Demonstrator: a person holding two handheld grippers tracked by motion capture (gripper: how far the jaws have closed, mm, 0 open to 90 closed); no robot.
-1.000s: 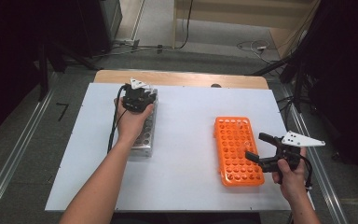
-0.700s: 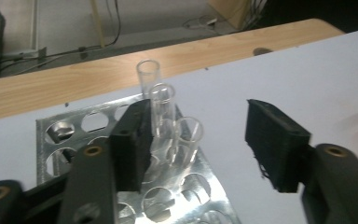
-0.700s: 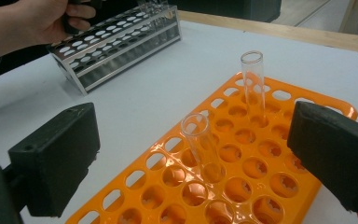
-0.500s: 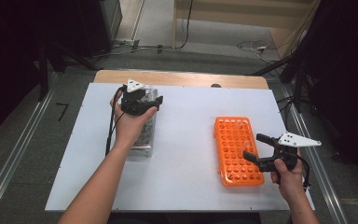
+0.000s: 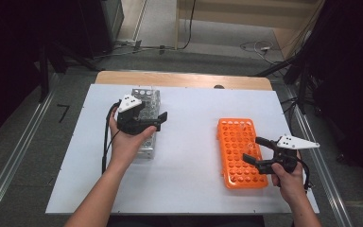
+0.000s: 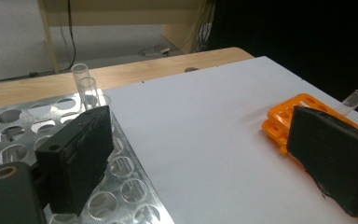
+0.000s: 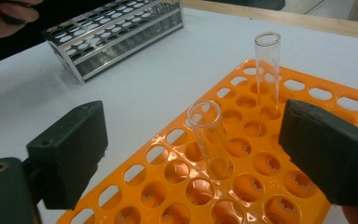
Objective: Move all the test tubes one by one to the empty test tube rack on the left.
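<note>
Left gripper (image 5: 159, 121): I see it held over the metal test-tube rack (image 5: 145, 99), pointing toward the right side of the table. Its jaws have just been opening and now stand spread wide, with nothing between the pads.

Metal rack: it sits on the left half of the white table (image 5: 189, 142). In the left gripper view two clear glass tubes (image 6: 85, 86) stand upright in holes at its far end, beyond the jaw on the left of that view.

Right gripper (image 5: 254, 150): low over the near right part of the orange test-tube rack (image 5: 236, 137), jaws apart though they have just been closing a little — the pads touch no glass.

Nearest tube (image 7: 209, 140): a clear empty tube standing in a hole of the orange rack, right between the right gripper's jaws, with a gap to either pad.

Second tube (image 7: 266, 70): upright in the same orange rack, farther from the gripper and outside its jaws.

Rack positions: the two racks lie well apart — bare white tabletop runs between them.

Right hand (image 5: 289, 177): I see it at the table's near right edge, grasping the gripper's body.
</note>
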